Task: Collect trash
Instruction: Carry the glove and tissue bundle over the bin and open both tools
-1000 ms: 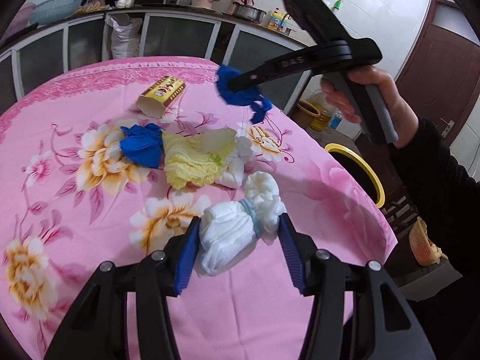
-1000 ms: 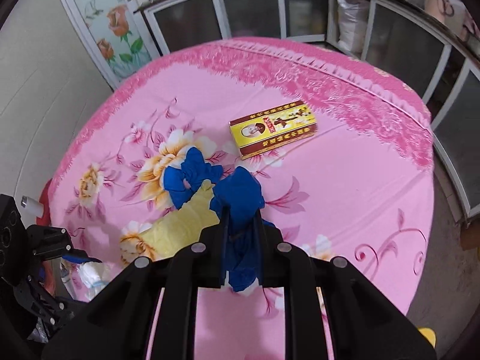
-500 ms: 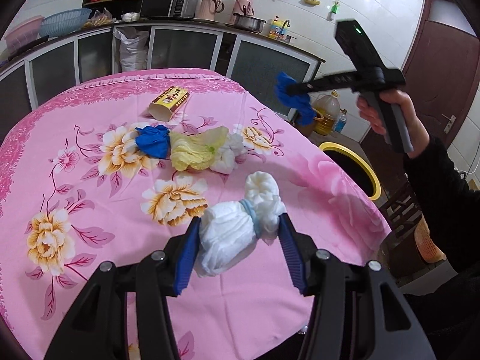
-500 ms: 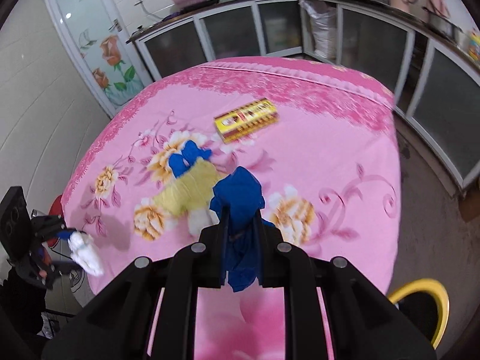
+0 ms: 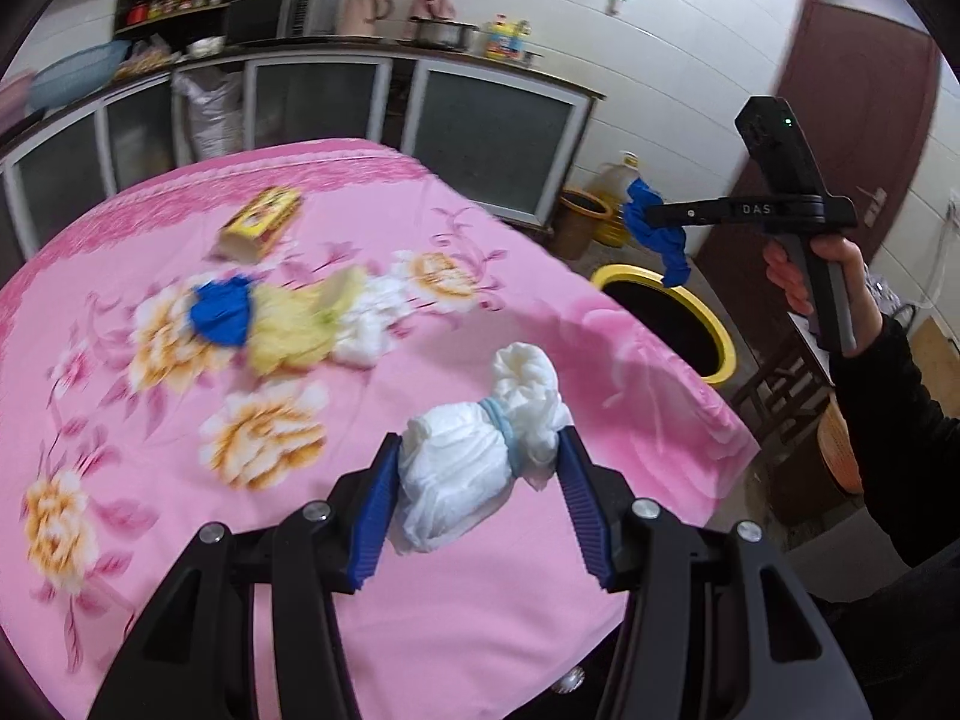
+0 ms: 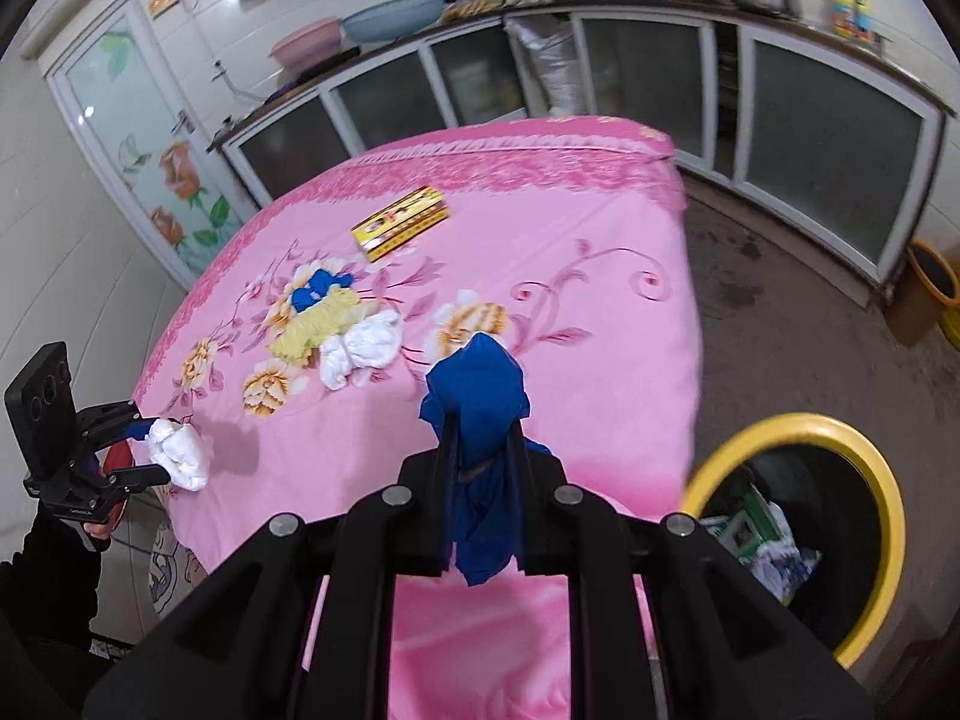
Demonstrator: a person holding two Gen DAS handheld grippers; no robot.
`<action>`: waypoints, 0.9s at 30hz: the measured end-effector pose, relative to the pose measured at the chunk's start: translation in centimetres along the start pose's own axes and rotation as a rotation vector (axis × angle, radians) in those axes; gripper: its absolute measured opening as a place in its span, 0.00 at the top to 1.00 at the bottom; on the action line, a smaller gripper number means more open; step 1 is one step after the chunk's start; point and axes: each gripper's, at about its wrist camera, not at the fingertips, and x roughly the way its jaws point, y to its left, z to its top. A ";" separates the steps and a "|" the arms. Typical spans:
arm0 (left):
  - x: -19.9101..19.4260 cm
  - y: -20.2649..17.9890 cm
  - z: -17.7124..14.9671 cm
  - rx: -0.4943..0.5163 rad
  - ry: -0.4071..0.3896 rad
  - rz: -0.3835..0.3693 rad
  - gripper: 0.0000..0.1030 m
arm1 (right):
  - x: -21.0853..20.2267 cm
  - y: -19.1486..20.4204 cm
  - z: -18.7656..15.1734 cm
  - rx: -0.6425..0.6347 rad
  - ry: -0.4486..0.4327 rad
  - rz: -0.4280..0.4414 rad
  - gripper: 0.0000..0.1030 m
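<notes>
Over the last second the right gripper (image 6: 480, 450), pinched tight on a blue rag (image 6: 477, 396), has swung off the pink tablecloth (image 5: 180, 540) and out toward the yellow-rimmed bin (image 6: 864, 450); in the left wrist view it now hangs at the right of the frame with the rag dangling just above the bin's rim, where a second ago it was over the middle of the table. That suggests the drop is close, though the rag is not yet over the opening's centre. The left gripper (image 5: 480, 498) has lifted a little and drifted the same way, its blue pads (image 5: 375, 516) closed on a white bundle (image 5: 474, 462) tied with a pale band, above the table's near edge. Left on the cloth at centre left are a blue scrap (image 5: 222, 315), a yellow wad (image 5: 294, 330), a white wad (image 5: 366, 330) and a yellow box (image 5: 261, 222). Only the right wrist view looks down into the bin at lower right, showing rubbish already inside; only the left wrist view shows the hand (image 5: 816, 276) that carries the right gripper.
</notes>
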 end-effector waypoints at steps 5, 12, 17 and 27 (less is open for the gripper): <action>2.3 -3.4 3.0 0.060 -0.015 -0.055 0.52 | -3.2 -3.3 -2.3 0.073 -0.043 -0.044 0.86; 7.1 -9.3 7.8 0.159 -0.014 -0.140 0.52 | -7.1 -8.2 -5.4 0.179 -0.094 -0.144 0.86; 11.0 -13.2 10.8 0.223 0.001 -0.166 0.52 | -8.2 -11.8 -7.3 0.244 -0.101 -0.210 0.86; 18.6 -19.1 14.3 0.316 0.046 -0.189 0.52 | -7.1 -17.3 -9.2 0.351 -0.084 -0.238 0.86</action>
